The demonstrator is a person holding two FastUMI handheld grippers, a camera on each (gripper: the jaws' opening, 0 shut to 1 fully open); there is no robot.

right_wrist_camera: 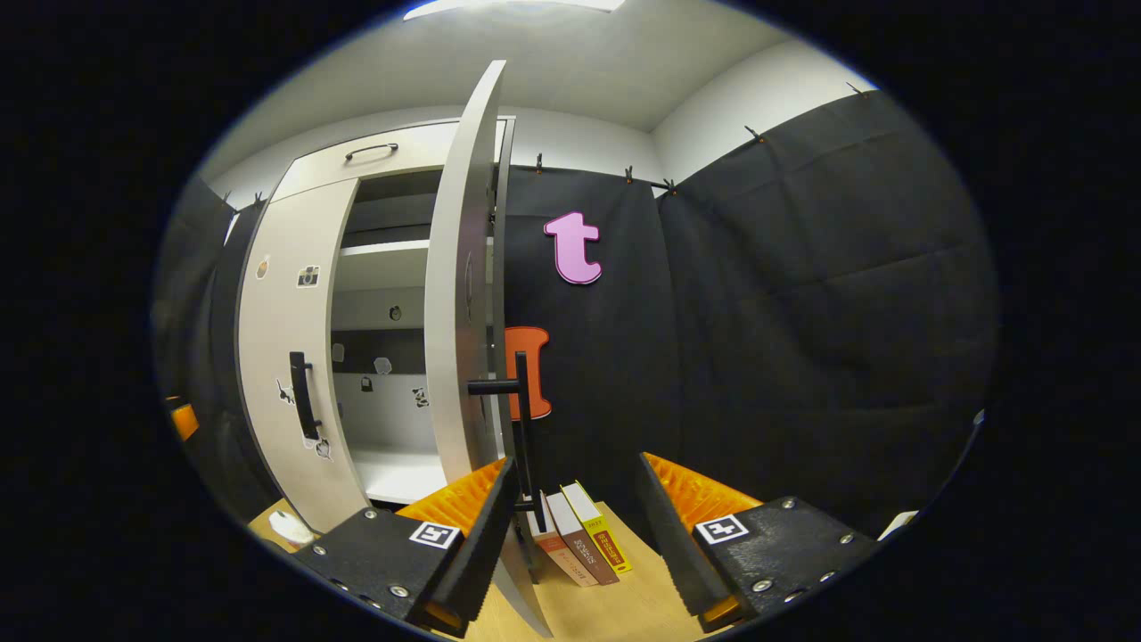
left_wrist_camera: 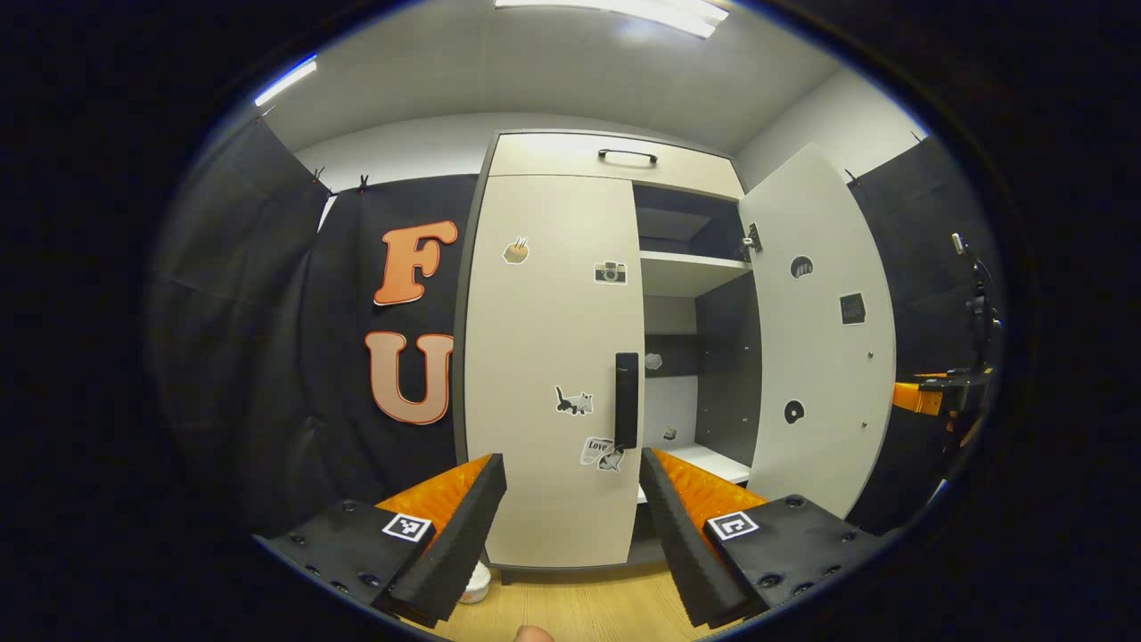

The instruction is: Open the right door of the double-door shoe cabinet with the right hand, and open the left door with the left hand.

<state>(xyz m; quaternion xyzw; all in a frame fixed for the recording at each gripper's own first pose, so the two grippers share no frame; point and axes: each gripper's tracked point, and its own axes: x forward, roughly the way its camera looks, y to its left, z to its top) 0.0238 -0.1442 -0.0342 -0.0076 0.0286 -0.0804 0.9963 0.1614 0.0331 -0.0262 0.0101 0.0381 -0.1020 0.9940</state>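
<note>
The shoe cabinet's left door (left_wrist_camera: pixel 553 357) is closed, with stickers on it and a black vertical handle (left_wrist_camera: pixel 627 399) at its right edge. My left gripper (left_wrist_camera: pixel 573 517) is open, a short way in front of that door, the handle just above its right finger. The right door (left_wrist_camera: pixel 820 339) stands swung open, showing the shelves (left_wrist_camera: pixel 686 272) inside. In the right gripper view the open right door (right_wrist_camera: pixel 459 285) is seen edge-on, and its black handle (right_wrist_camera: pixel 520 419) stands just beside the left finger of my open right gripper (right_wrist_camera: pixel 570 517), nothing between the fingers.
Several books (right_wrist_camera: pixel 575 535) lean on the wooden floor by the wall behind the open door. A small white object (left_wrist_camera: pixel 477 584) lies on the floor at the cabinet's foot. The other gripper's orange body (left_wrist_camera: pixel 918 397) shows at the far right. A drawer with a handle (left_wrist_camera: pixel 627 156) tops the cabinet.
</note>
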